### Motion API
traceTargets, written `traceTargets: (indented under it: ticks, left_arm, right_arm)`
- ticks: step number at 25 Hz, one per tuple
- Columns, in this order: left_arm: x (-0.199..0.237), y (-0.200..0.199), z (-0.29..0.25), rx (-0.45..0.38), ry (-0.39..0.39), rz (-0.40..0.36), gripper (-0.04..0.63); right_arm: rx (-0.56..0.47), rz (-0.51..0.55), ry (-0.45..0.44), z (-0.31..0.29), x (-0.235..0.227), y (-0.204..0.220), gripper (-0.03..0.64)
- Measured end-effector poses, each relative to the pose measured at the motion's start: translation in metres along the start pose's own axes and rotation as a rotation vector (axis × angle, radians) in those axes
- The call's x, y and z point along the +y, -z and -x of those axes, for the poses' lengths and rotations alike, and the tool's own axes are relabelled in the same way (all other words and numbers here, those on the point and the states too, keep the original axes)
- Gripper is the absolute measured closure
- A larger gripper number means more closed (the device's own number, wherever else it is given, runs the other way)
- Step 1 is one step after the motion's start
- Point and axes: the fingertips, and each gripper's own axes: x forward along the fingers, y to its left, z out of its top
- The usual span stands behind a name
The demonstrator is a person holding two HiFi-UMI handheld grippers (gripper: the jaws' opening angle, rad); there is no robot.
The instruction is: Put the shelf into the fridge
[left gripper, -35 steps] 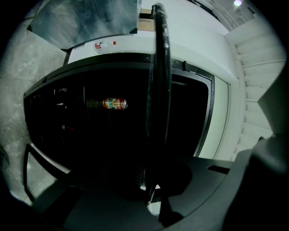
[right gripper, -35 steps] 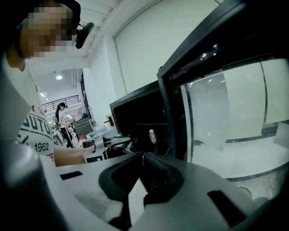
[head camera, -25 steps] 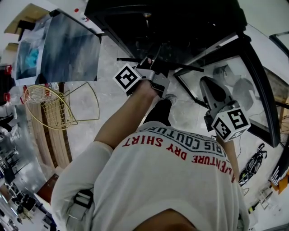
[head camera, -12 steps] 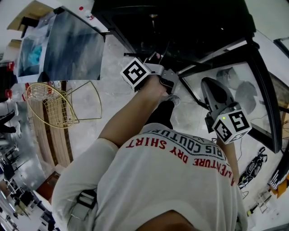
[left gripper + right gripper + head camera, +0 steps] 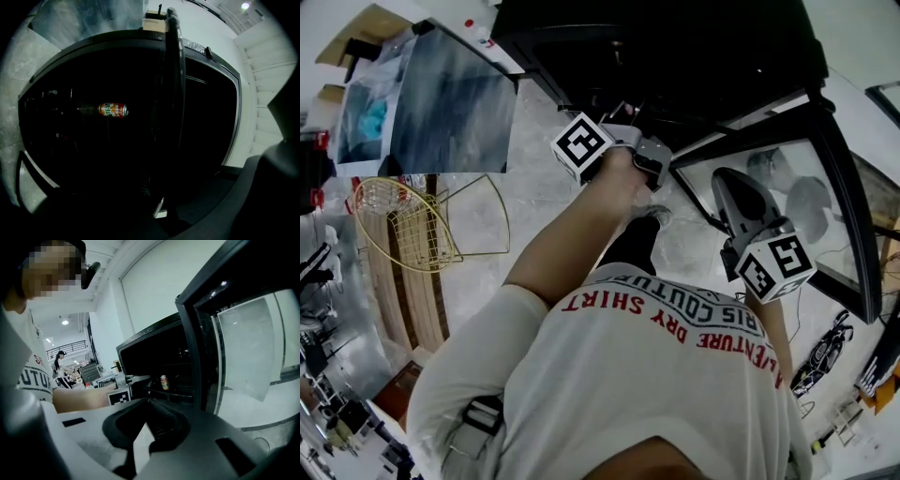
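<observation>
Shelf [image 5: 169, 84], clamped edge-on in the closed jaws of the left gripper [image 5: 159, 213], has moved nearer the open fridge [image 5: 675, 47], whose dark cavity now fills more of that view (the right gripper [image 5: 149, 427] hangs closed, empty), so insertion looks close.

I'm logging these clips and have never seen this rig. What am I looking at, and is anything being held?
There is no robot. A person wears a head camera and holds a two-jaw gripper in each hand. The head view looks down on the left gripper and right gripper. The other two pictures come from cameras on the grippers. The left jaws are shut on a dark shelf, seen edge-on, at the open fridge. A can sits inside it. The right jaws are together and empty, near the glass door.
</observation>
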Motion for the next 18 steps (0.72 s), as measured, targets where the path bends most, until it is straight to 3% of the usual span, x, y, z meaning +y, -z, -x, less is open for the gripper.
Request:
traceTargets:
  ticks: [18]
  left_arm:
    - [-0.003, -0.014, -0.033, -0.001, 0.020, 0.013, 0.558]
  right_arm:
    - [0.009, 0.001, -0.004, -0.002, -0.002, 0.001, 0.591]
